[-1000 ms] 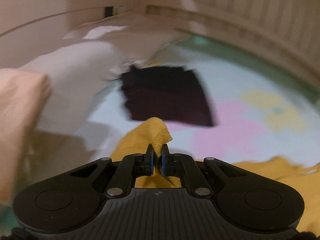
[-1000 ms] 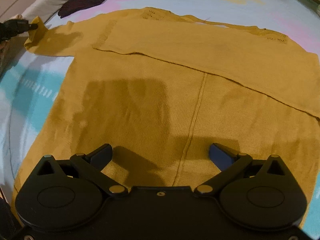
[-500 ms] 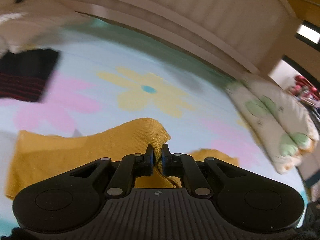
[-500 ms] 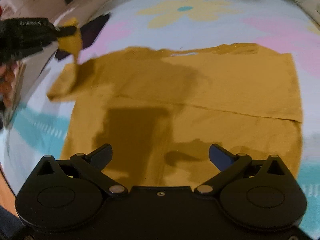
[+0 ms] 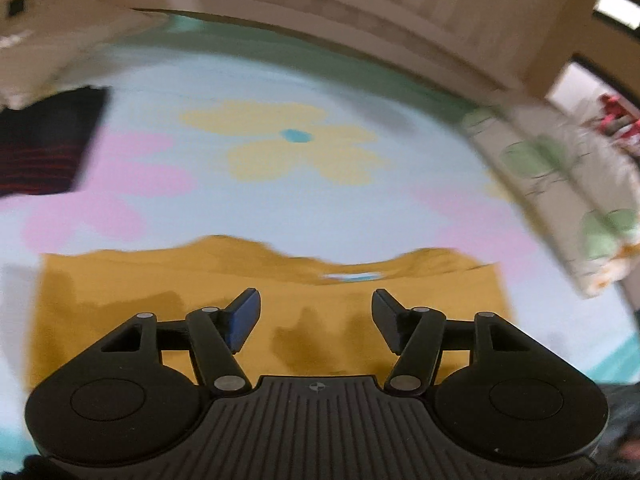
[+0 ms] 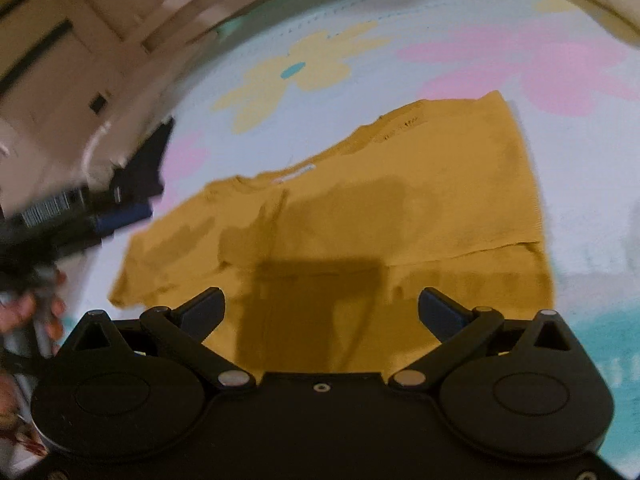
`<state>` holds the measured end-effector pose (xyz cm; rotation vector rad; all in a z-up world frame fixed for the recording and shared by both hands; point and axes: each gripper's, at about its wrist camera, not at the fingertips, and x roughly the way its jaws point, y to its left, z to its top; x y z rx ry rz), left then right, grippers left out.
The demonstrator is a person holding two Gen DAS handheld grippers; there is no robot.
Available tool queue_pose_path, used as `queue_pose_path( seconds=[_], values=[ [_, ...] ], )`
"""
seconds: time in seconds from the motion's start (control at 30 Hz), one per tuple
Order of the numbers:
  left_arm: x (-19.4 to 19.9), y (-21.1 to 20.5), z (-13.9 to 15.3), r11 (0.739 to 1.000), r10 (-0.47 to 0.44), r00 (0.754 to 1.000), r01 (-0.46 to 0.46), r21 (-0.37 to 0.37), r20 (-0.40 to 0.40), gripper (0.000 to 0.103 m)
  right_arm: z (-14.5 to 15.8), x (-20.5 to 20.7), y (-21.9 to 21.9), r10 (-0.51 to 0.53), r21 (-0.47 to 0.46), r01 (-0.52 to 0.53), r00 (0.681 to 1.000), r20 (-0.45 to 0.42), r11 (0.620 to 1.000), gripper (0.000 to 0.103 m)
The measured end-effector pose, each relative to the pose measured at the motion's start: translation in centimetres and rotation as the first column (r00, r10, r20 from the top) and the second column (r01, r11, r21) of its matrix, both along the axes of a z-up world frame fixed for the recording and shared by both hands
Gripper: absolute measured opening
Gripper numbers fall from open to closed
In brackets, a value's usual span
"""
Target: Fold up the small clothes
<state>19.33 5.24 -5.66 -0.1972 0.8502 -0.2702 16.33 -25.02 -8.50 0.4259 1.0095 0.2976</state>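
A mustard-yellow knit sweater (image 6: 360, 208) lies flat on the flowered bedsheet (image 6: 460, 20) with both sleeves folded in over the body. It also shows in the left wrist view (image 5: 160, 292). My left gripper (image 5: 316, 320) is open and empty above the sweater's near part. It shows at the left of the right wrist view (image 6: 120, 212), beside the sweater's left edge. My right gripper (image 6: 322, 312) is open and empty above the sweater's lower part.
A dark folded garment with red stripes (image 5: 44, 144) lies on the sheet at the far left. A pillow with green prints (image 5: 572, 200) lies at the right. A wooden headboard (image 5: 360, 8) runs behind the bed.
My left gripper has opened and let go of the sweater's sleeve, which now lies folded over the body. The right gripper has drawn back, still open.
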Motion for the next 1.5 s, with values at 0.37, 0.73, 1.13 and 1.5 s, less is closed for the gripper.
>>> queue_pose_path(
  seconds=[0.37, 0.73, 1.13, 1.5],
  values=[
    [2.2, 7.1, -1.7, 0.983, 0.129, 0.990, -0.120, 0.137, -0.058, 0.060, 0.3, 5.1, 3.9, 0.040, 0.056, -0.039, 0.999, -0.018, 0.998, 0.103],
    [2.6, 10.0, -2.9, 0.974, 0.160, 0.984, -0.145, 0.172, -0.082, 0.060, -3.8, 9.0, 8.2, 0.102, 0.095, -0.094, 0.992, -0.079, 0.991, 0.073],
    [2.6, 10.5, -2.7, 0.974, 0.173, 0.982, -0.159, 0.162, -0.076, 0.060, -4.6, 9.2, 9.4, 0.105, 0.026, -0.104, 0.992, -0.062, 0.994, 0.015],
    [2.6, 11.2, -1.7, 0.967, 0.225, 0.973, -0.216, 0.136, -0.051, 0.060, 2.9, 7.9, 5.5, 0.063, -0.044, -0.059, 0.993, 0.099, 0.997, 0.011]
  ],
)
